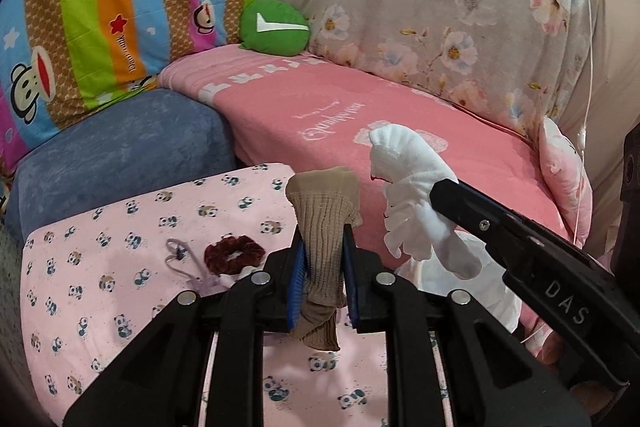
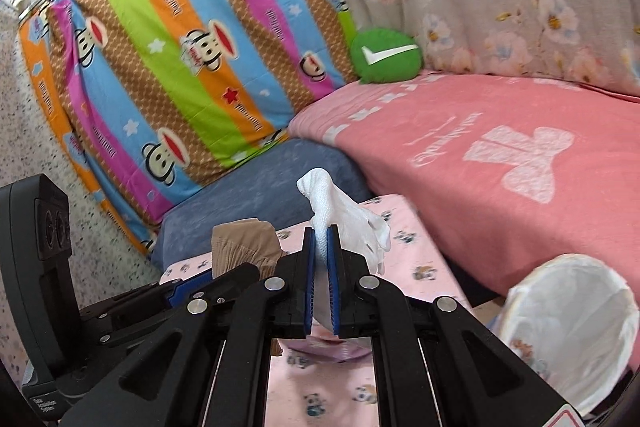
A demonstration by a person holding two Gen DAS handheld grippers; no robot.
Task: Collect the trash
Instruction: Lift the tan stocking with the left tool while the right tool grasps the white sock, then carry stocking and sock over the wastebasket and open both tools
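Left gripper (image 1: 323, 251): its jaws are nearly closed and clamp a beige ribbed sock (image 1: 322, 223); the sock stands up between the blue pads (image 1: 298, 279) and its lower end hangs loose under them
Right gripper (image 2: 321, 259): its jaws are also nearly closed and pinch a white sock (image 2: 340, 211); a frilled edge of it falls to the right side of the pads
Relation of the two: in the left wrist view the right gripper crosses in from the right with the white sock just beside the beige one; the two pieces look apart, not tangled
Where the things are: both socks are lifted above the panda-print cloth (image 1: 120, 247), not lying on it
Bin (image 2: 572, 331): a basket with a white liner stands low at the right, beside the pink bed cover (image 2: 500, 147); its mouth is open to the top
Step in hand, my judgement: to carry both pieces to the bin
How to do it well: keep both grips firm, bring each sock fully over the mouth, release only there, and do it one by one so the loose ends do not catch on the rim
Left on the cloth: a dark red scrunchie (image 1: 234, 253) and a thin pale strap (image 1: 184, 259)
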